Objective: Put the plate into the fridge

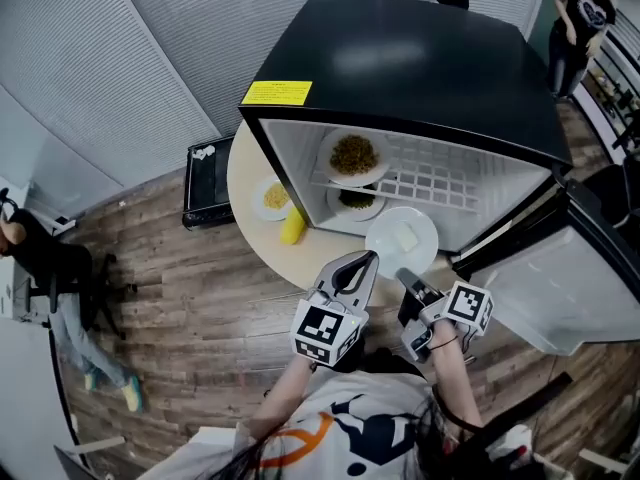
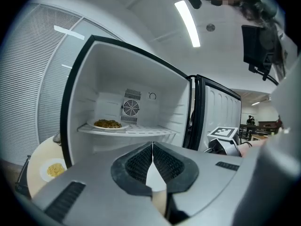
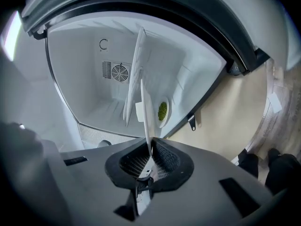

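- White plate (image 1: 401, 240) is in the air at the mouth of the open fridge (image 1: 400, 58), low and right of centre. I can't tell if its far rim has crossed the sill.
- Right claw (image 1: 408, 278) is clenched on the plate's near rim; its own view shows the plate edge-on between the pads. Left claw (image 1: 365, 263) is closed with nothing in it, just beside the right one.
- A small pale block (image 1: 405, 238) sits loose on the plate.
- Handling, my read: stiff, smooth, likely ceramic, so slippery in a pinch and breakable if dropped. The weight hangs out beyond a one-sided rim grip, so it will want to droop. Keep it level or the block slides. The rim is the only real hold.
- Edges: the wire shelf (image 1: 440, 183) is above and carries a dish of brown food (image 1: 353, 156) at its left. A dish of dark food (image 1: 357, 201) sits on the fridge floor just left of the held plate.
- Open room: the floor's right side looks free, and so does the shelf's right half.
- The door (image 1: 570, 288) is swung wide to the right, clear of the path. The fridge wall on that side is near.
- The round tabletop (image 1: 245, 168) to the left holds other items, well apart from the plate.
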Demonstrator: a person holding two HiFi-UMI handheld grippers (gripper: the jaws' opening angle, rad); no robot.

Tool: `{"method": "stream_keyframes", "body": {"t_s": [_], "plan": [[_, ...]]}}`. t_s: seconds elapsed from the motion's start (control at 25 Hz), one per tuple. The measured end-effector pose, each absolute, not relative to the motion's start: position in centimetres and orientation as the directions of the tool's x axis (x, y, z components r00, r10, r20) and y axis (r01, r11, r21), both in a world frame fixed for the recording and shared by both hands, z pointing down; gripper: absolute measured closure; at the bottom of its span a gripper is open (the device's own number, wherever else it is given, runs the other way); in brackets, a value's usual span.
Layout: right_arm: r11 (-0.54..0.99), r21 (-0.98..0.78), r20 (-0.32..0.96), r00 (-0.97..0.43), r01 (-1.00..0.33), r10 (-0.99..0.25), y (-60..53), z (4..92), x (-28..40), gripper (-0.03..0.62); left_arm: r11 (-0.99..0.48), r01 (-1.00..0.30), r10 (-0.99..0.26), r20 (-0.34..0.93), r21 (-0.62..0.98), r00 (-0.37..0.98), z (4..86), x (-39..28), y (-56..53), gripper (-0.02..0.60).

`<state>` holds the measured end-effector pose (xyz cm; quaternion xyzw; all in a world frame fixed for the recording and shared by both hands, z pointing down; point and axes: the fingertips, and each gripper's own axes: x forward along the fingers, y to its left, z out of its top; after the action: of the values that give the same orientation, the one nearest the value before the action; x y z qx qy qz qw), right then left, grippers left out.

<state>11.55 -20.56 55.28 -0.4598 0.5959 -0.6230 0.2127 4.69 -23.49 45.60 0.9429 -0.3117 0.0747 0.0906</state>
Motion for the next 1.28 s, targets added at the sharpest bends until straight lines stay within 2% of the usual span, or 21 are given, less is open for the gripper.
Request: {"method": "stream_keyframes", "body": {"t_s": [0.28, 0.64, 1.0, 1.28], "plan": [[-0.295, -0.92, 0.374, -0.356, -0.256, -0.856, -23.4, 57.2, 13.1, 0.568, -0.869, -0.466, -0.437, 0.184, 0.166, 0.881, 45.8, 6.3, -26.9, 0.569], [-0.405, -0.9, 0.432, -0.224, -0.16, -0.873, -26.0, 60.9, 15.6, 0.568, -0.931, -0.32, -0.287, 0.187, 0.175, 0.939, 46.5, 8.3, -28.5, 0.568], [-0.438, -0.896, 0.444, -0.119, -0.076, -0.888, -28.9, 62.6, 17.7, 0.568, -0.944, -0.276, -0.242, 0.19, 0.182, 0.951, 46.5, 8.2, -30.0, 0.568], [-0.442, -0.894, 0.445, -0.041, -0.072, -0.895, -31.5, 63.1, 19.5, 0.568, -0.943, -0.276, -0.241, 0.191, 0.186, 0.952, 47.2, 8.3, -30.8, 0.569]]}}
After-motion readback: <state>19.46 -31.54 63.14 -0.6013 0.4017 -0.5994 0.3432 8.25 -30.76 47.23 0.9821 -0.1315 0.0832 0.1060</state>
